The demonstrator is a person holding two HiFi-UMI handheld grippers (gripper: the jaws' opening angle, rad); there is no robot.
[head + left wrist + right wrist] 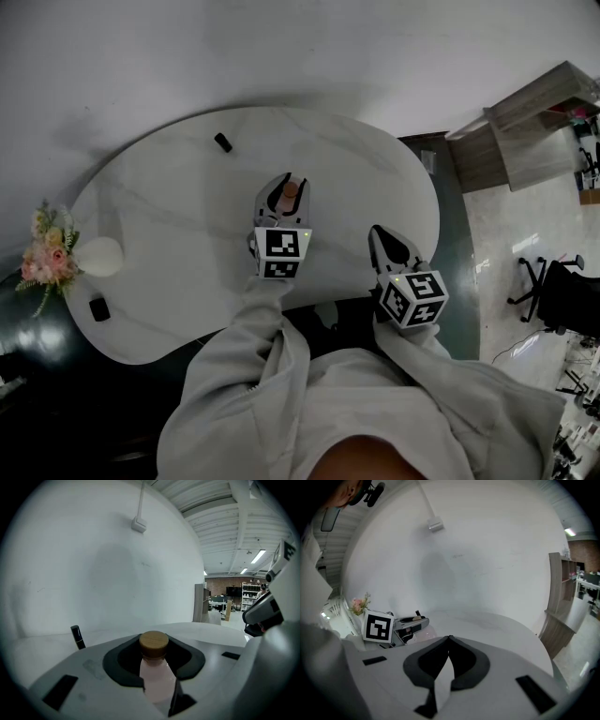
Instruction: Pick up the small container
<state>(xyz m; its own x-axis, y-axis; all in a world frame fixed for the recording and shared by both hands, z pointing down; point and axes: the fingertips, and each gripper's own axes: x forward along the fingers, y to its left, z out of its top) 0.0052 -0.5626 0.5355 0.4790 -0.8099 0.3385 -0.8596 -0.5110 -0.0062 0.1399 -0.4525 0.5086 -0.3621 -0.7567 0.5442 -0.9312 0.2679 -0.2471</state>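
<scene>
The small container [290, 193] is a pale pink bottle with a round wooden cap, standing near the middle of the white table [178, 206]. My left gripper [285, 187] is shut on the small container, a jaw on each side of it. In the left gripper view the small container [156, 677] fills the gap between the dark pads, its cap level with the jaw tips of the left gripper [154, 644]. My right gripper [386, 242] hovers at the table's near right edge. In its own view the right gripper [449, 638] has its tips touching and holds nothing.
A small black object [223, 142] stands at the table's far side, also visible in the left gripper view [78, 637]. A white vase [101, 256] with pink flowers [47, 251] and a black block [99, 308] sit at the left end. A wooden shelf [525, 131] and an office chair [553, 286] stand at right.
</scene>
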